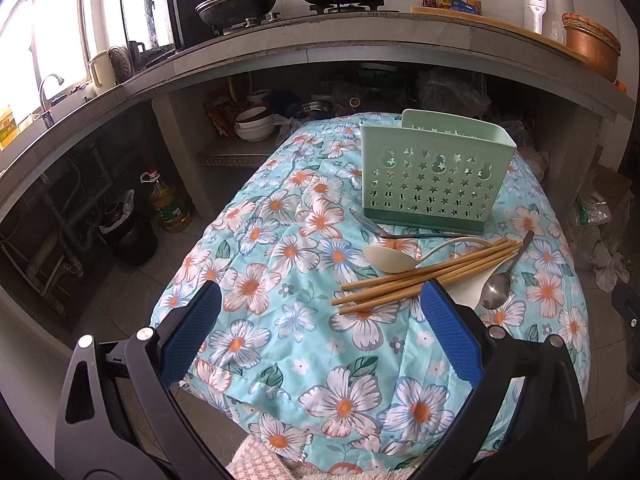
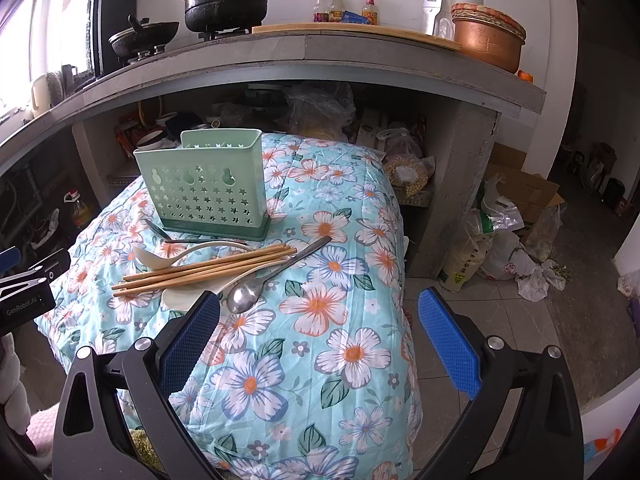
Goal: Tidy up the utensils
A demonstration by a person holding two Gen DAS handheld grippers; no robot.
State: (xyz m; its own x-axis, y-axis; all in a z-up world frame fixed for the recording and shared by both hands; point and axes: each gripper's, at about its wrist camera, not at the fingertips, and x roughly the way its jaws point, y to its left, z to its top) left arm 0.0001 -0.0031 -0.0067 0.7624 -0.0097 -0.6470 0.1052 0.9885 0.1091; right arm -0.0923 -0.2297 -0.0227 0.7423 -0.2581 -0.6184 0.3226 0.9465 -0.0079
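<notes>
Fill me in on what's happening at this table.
A person holds a gripper in each hand over a flower-print cloth, about to sort utensils. Both the left gripper and the right gripper have their jaws open and hold nothing. A pile lies loose in front of the green caddy: wooden chopsticks, a cream ladle, a metal spoon and another metal spoon beside the caddy's base. From these views nothing seems to be in the caddy yet.

The right gripper (image 2: 318, 334) is hovering wide apart over the flowered cloth (image 2: 340, 320). Chopsticks (image 2: 208, 270) and a metal spoon (image 2: 256, 290) are lying near the green holder (image 2: 204, 188).
</notes>
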